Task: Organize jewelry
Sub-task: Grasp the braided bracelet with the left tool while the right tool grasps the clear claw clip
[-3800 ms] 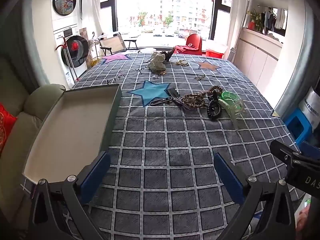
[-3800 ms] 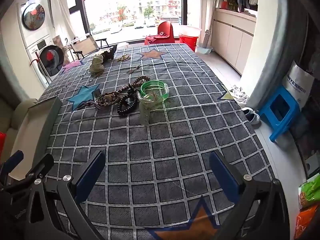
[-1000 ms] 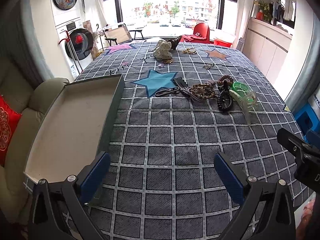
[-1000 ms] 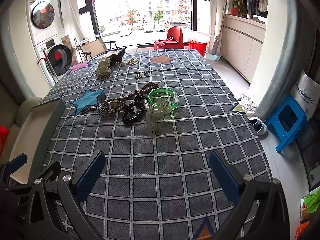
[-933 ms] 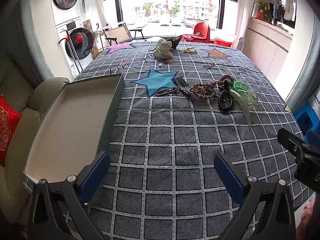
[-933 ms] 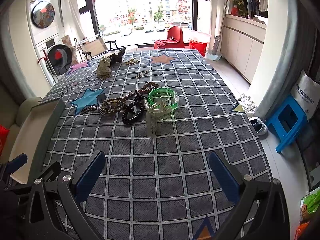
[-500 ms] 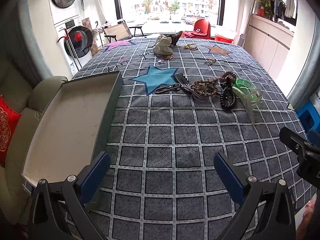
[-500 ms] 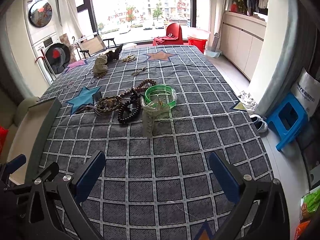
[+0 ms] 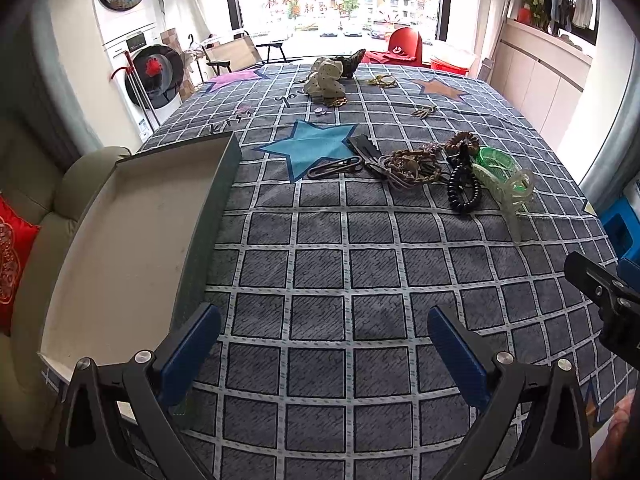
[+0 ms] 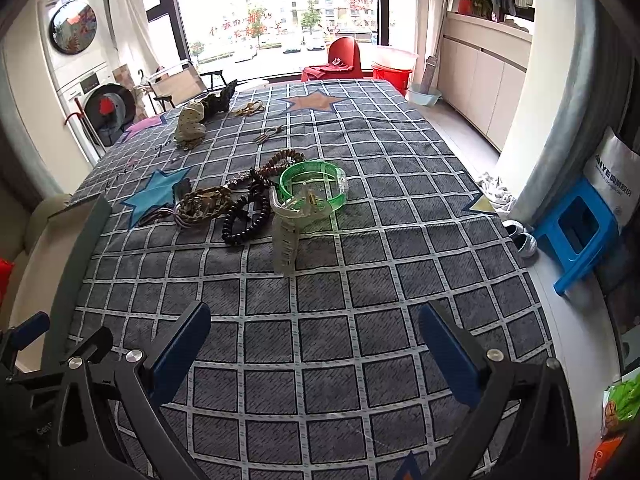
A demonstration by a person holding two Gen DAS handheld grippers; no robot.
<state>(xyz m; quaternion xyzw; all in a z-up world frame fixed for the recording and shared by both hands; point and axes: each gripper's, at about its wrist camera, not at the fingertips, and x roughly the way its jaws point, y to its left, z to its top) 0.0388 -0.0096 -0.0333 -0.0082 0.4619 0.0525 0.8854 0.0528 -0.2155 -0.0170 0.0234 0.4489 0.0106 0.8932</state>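
Both grippers, left gripper [image 9: 320,344] and right gripper [image 10: 316,340], are hovering spread and empty low in frame, approaching the jewelry [image 10: 244,208] piled mid-frame on the table [image 10: 360,280]. Next, one probably needs to reach the clear clip [image 10: 286,240], whose long axis is pointing toward the camera, then the box [image 9: 128,240] at left.

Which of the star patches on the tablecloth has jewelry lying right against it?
The blue star: a dark clip lies across its near points. The orange star and the purple star have nothing touching them.
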